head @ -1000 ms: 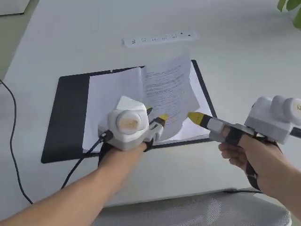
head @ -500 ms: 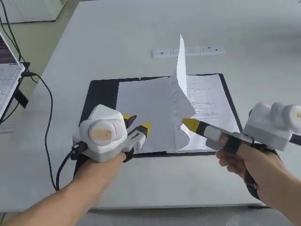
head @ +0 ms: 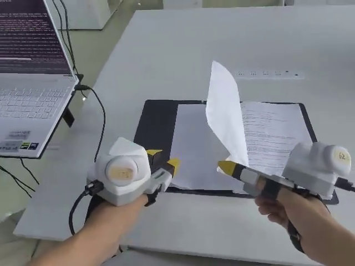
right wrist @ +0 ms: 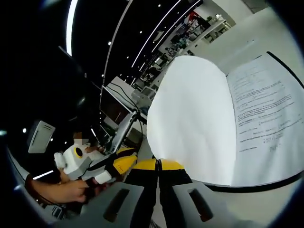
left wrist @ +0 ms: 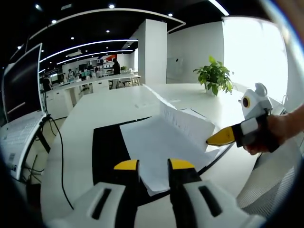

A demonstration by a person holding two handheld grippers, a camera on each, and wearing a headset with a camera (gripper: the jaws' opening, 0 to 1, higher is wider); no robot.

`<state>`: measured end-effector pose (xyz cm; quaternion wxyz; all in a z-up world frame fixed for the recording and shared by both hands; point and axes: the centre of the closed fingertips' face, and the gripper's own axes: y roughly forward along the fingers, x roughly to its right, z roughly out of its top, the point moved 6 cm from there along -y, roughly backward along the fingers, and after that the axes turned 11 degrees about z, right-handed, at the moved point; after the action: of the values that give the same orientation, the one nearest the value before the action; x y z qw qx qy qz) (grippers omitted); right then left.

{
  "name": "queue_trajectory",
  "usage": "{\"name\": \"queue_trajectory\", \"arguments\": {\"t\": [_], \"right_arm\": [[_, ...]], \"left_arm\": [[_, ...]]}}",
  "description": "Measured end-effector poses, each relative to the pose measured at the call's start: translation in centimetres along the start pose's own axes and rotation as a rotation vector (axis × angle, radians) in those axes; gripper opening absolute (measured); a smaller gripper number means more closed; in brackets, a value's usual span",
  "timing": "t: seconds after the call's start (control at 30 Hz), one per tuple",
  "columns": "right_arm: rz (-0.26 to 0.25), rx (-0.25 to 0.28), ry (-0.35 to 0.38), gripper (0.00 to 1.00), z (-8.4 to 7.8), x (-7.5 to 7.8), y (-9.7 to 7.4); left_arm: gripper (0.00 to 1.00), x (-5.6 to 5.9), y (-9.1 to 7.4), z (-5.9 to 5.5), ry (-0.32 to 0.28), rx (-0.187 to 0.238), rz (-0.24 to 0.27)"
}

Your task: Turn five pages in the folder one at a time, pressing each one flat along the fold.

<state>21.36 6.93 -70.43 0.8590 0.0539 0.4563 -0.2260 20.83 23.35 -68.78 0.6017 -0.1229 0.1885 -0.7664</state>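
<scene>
A black folder lies open on the white table, with a blank sheet on its left half and a printed sheet on its right. One page stands up over the fold, leaning left. My right gripper is shut on that page's lower corner; in the right gripper view the page rises from between its closed tips. My left gripper hovers open at the folder's front-left corner with nothing in it.
An open laptop sits at the far left, and a black cable trails from it across the table. A white power strip lies behind the folder. A potted plant stands at the table's far end.
The right gripper has carried the raised page leftward, from bending over the right half to standing over the fold. The left gripper has drawn back left off the pages. The head camera has swung left.
</scene>
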Motion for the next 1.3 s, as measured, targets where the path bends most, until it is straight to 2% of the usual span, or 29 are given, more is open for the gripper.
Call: {"name": "queue_trajectory", "arguments": {"t": [0.17,0.43,0.67,0.83,1.03,1.3], "right_arm": [[-0.015,-0.050,0.005,0.00,-0.7,1.6,1.5],[-0.023,-0.104,0.020,0.00,-1.8,2.3,4.0],[-0.046,-0.173,0.030,0.00,-3.3,3.7,6.0],[-0.064,-0.200,0.048,0.00,-4.2,4.5,6.5],[-0.077,-0.210,0.075,0.00,-4.9,5.3,6.9],[-0.052,-0.199,0.088,0.01,-5.0,5.1,6.3]], "left_arm": [[0.22,-0.6,-0.2,-0.8,-0.007,-0.013,0.004],[0.22,-1.2,-0.2,-1.7,-0.020,-0.039,0.013],[0.22,-1.6,0.3,-2.5,-0.026,-0.060,0.021],[0.22,-1.6,0.7,-3.0,-0.030,-0.078,0.025],[0.22,-0.9,1.2,-3.5,-0.017,-0.097,0.015],[0.22,-0.5,1.8,-4.0,-0.004,-0.119,0.007]]}}
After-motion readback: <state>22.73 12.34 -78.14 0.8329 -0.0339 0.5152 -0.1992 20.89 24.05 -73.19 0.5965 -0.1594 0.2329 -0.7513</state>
